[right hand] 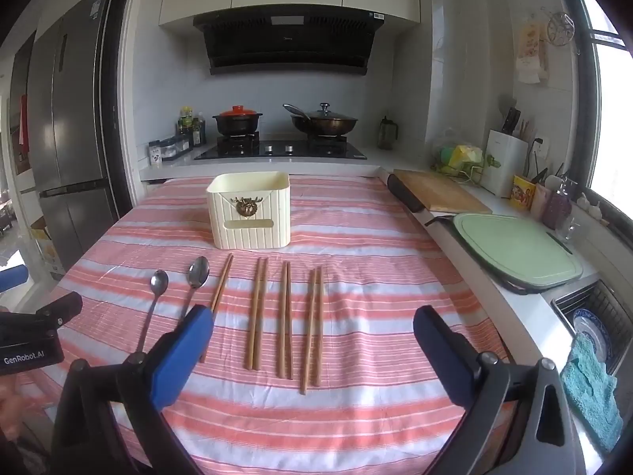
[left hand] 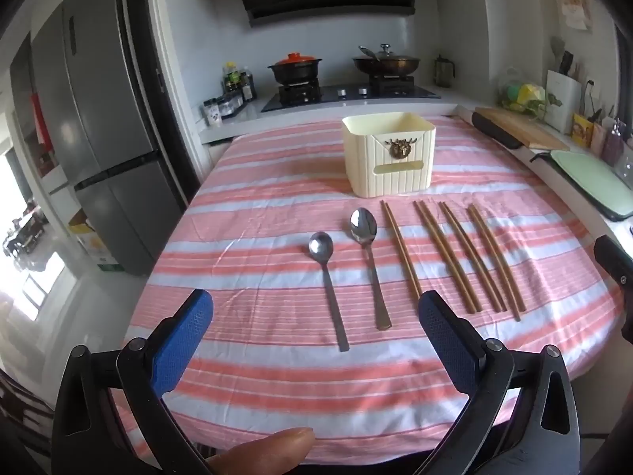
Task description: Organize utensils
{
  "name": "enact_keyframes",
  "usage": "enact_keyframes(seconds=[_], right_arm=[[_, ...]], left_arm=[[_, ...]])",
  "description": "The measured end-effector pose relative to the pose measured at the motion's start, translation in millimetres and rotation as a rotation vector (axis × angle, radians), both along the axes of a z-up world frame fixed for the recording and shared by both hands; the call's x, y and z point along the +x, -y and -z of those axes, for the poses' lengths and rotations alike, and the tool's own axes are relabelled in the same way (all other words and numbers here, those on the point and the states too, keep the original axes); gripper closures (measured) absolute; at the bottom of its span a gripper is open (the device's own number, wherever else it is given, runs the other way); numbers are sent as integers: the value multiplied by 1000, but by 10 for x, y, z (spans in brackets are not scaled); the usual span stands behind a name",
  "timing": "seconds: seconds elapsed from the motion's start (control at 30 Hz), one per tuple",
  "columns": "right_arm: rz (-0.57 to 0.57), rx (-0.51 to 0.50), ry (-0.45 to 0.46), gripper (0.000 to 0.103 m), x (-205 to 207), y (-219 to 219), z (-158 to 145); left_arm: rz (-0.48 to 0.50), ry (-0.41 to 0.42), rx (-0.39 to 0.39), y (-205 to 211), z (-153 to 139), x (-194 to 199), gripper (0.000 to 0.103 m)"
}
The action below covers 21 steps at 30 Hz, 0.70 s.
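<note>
Pink-and-white striped cloth (left hand: 277, 396) covers the table, with a grey refrigerator (left hand: 107, 138) off to the left. Moving rightward, the left gripper (left hand: 316, 308) hovers with blue pads spread apart over two steel spoons (left hand: 328, 277), which lie beside four pairs of brown wooden chopsticks (right hand: 285, 316). Behind them stands a cream ribbed plastic holder (right hand: 251, 213). Over the chopsticks the right gripper (right hand: 314, 324) gapes wide too, holding nothing.

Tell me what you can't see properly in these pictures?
- Inside of the cream box: both views, its front wall hides the bottom.
- Larger spoon handle: right wrist view, the right tool finger covers it.
- Leftmost chopsticks: left wrist view, near ends behind the left tool.
</note>
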State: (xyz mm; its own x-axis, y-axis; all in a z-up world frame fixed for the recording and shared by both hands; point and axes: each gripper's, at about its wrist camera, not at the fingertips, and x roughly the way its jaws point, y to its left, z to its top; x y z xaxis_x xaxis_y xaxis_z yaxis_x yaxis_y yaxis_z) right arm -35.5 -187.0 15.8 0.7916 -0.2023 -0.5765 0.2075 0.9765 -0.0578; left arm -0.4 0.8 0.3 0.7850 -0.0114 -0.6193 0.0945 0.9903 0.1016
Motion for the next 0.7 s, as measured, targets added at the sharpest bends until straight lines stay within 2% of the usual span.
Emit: enact_keyframes(seconds=[0.23,0.37,0.43,0.7], right_arm=[[-24,33,-11,0,46,-7,83],[-27,46,-25,0,62,-2,117],[-26,51,-25,0,60,6,130],[-26,26,-31,0,69,-2,152]], left_arm=[[11,-7,22,-5,-15,-12,0],[19,-24,15,-26,103,43,0],[23,-20,38,75,53,15,0],[39,-25,16,82,68,36,0]])
